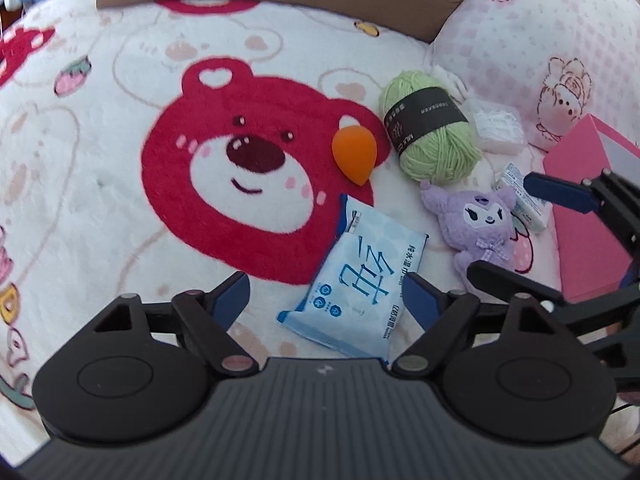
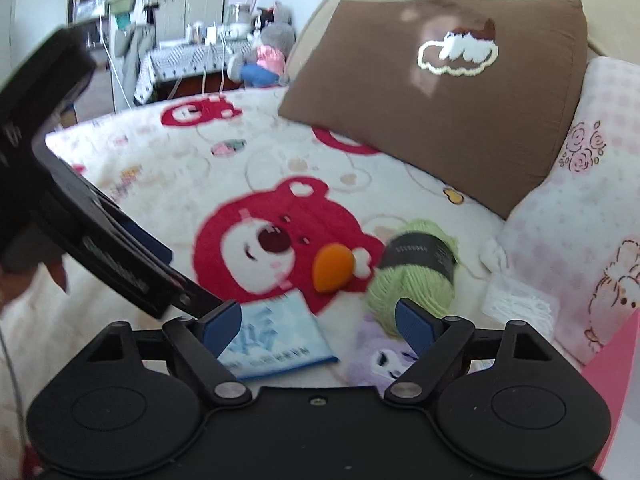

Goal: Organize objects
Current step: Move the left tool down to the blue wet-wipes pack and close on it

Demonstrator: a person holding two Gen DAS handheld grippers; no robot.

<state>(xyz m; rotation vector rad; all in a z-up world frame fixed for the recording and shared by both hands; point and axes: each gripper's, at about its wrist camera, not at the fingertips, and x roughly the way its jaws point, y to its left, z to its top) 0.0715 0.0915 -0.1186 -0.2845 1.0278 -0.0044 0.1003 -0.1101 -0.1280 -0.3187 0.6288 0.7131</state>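
Both grippers hang over the bear-print blanket (image 1: 120,128) with nothing picked up: the left gripper (image 1: 326,300) has its jaws apart above the blue wet-wipes pack (image 1: 360,276), and the right gripper (image 2: 318,322) stands just as wide and empty, low over the purple plush toy (image 1: 478,222). The orange makeup sponge (image 1: 354,158), green yarn ball (image 1: 434,136) and a small white box (image 1: 528,204) cluster toward the blanket's pillow-side edge, beside the pink box (image 1: 580,216). This looks like the approach; next, I'd guess, a gripper must settle squarely around one item and close.
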